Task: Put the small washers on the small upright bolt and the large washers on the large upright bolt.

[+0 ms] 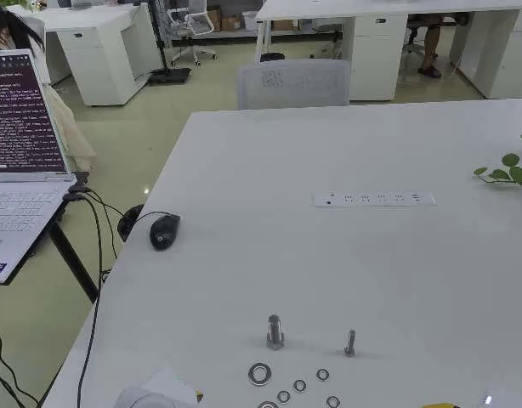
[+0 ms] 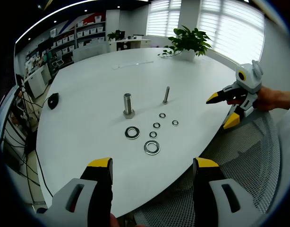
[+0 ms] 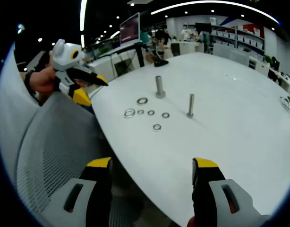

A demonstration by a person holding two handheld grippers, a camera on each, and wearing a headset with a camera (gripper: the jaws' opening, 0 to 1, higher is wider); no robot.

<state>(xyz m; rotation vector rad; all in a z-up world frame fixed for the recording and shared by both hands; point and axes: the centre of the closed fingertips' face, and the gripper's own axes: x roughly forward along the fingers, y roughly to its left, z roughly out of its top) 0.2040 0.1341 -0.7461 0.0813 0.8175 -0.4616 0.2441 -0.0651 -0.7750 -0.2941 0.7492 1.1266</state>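
loose silver washers, upright bolts

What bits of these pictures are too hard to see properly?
- Head view: one large washer is cut off by the bottom edge.
- Head view: the text on the laptop is too small to read.
- Right gripper view: the thread on the small bolt is too blurred to make out.

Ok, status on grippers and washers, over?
Left gripper and right gripper open, empty, at the table edge. Six washers loose near the large bolt and small bolt, both bare. Nothing between jaws and washers.
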